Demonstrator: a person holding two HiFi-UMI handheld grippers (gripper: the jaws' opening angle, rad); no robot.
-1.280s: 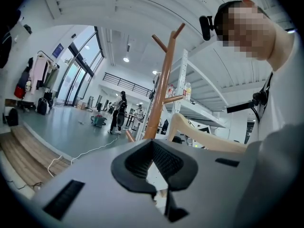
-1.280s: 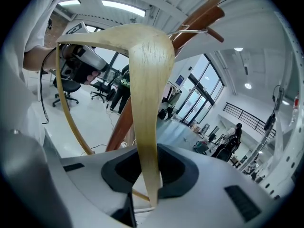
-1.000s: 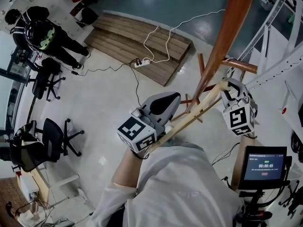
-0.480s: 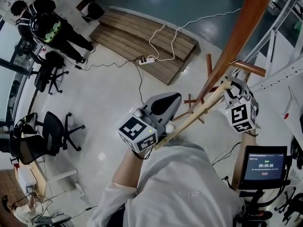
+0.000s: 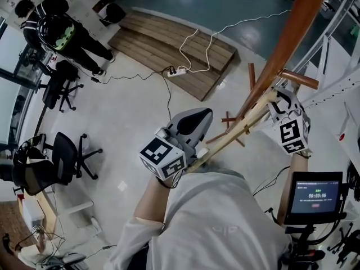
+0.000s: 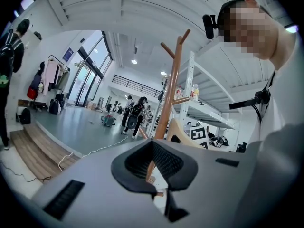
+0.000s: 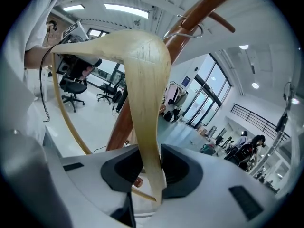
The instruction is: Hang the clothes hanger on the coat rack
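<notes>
The brown wooden coat rack point(image 5: 281, 44) rises close in front of me, with a peg point(image 5: 299, 79) sticking out to the right. My right gripper point(image 5: 279, 98) is shut on one arm of the pale wooden hanger point(image 5: 236, 131), whose bar slants down towards my left gripper point(image 5: 196, 120). In the right gripper view the pads point(image 7: 123, 167) still touch the hanger arm point(image 7: 142, 80) as the jaws begin opening. The wire hook point(image 7: 187, 31) lies against the pole point(image 7: 199, 8). The left gripper point(image 6: 153, 167) looks shut on nothing and points at the pole point(image 6: 170, 89).
The rack's feet point(image 5: 232, 120) spread on the pale floor. A wooden platform point(image 5: 169, 44) with a power strip and white cable point(image 5: 175, 72) lies beyond. Office chairs point(image 5: 62, 162) and a person point(image 5: 56, 35) are at the left. A monitor point(image 5: 315, 197) and white shelving point(image 5: 337, 55) stand at the right.
The view has drifted a little to the right. The right gripper still holds the hanger against the pole, and the left gripper has barely shifted.
</notes>
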